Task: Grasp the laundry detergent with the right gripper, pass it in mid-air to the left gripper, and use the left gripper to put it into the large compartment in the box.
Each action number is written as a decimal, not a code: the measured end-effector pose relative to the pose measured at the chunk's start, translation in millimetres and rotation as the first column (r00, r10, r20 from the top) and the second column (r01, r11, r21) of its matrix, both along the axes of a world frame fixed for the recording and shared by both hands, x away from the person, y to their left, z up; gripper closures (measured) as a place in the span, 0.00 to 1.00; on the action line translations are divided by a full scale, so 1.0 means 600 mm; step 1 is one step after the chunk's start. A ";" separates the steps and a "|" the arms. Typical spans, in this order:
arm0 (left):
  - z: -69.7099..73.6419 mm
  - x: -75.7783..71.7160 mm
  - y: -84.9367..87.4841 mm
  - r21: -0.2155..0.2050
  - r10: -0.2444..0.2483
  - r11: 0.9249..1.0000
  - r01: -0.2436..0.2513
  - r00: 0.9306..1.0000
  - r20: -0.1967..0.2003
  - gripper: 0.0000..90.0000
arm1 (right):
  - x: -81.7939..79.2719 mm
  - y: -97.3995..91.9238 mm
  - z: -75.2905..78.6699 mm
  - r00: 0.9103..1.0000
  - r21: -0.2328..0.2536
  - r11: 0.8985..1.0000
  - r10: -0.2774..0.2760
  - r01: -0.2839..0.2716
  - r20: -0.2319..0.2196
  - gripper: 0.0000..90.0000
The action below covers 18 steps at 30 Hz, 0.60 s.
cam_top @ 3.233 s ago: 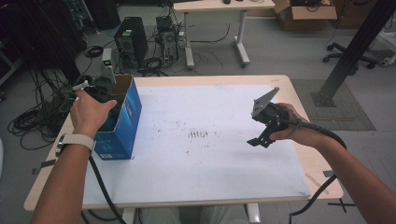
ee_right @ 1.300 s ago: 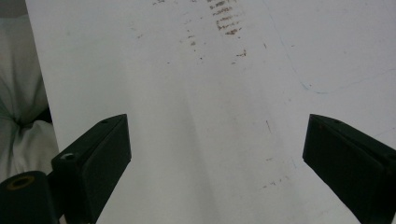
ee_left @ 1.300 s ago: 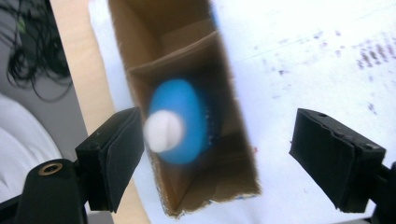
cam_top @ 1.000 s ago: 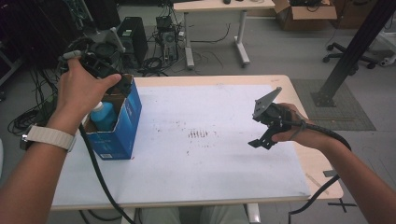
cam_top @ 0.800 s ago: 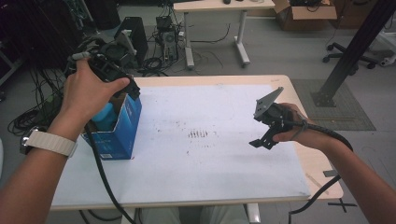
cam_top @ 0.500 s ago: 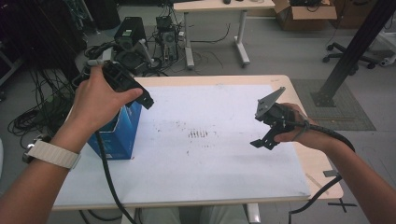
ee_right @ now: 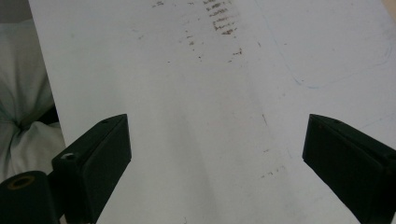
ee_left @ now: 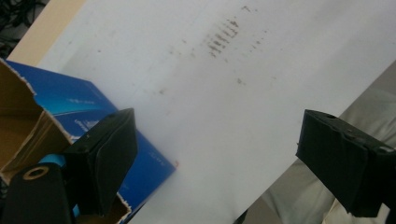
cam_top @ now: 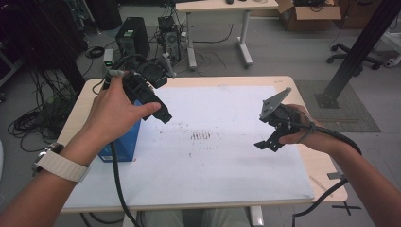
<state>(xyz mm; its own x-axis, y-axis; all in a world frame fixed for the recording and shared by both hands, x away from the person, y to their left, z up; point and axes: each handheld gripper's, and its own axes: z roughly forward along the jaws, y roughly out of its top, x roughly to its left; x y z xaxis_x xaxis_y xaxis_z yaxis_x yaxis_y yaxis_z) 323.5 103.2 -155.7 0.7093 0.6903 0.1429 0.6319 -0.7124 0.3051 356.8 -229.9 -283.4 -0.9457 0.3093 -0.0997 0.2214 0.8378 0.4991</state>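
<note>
box (cam_top: 124,144): table's (cam_top: 236,81) left edge | left claw (cam_top: 161,113): seemingly just above it

Glossy blue cardboard box (cam_top: 124,144)

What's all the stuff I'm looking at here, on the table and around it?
box: one, blue, open top, left side of the table
white sheet: one, smudged with dark marks, covers most of the table
table: one, light wood
computer towers: two, dark, on the floor beyond
second table: one, light, at the back
cardboard box: one, brown, far right on the floor
left gripper: black, jaws just opening, nothing between them, beside the box
right gripper: black, open, empty, above the sheet
</note>
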 end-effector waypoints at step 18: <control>-0.022 -0.011 -0.019 -0.009 -0.063 0.998 0.063 0.998 -0.007 0.14 | 0.003 0.003 0.008 1.000 0.004 1.000 -0.010 0.010 0.009 0.09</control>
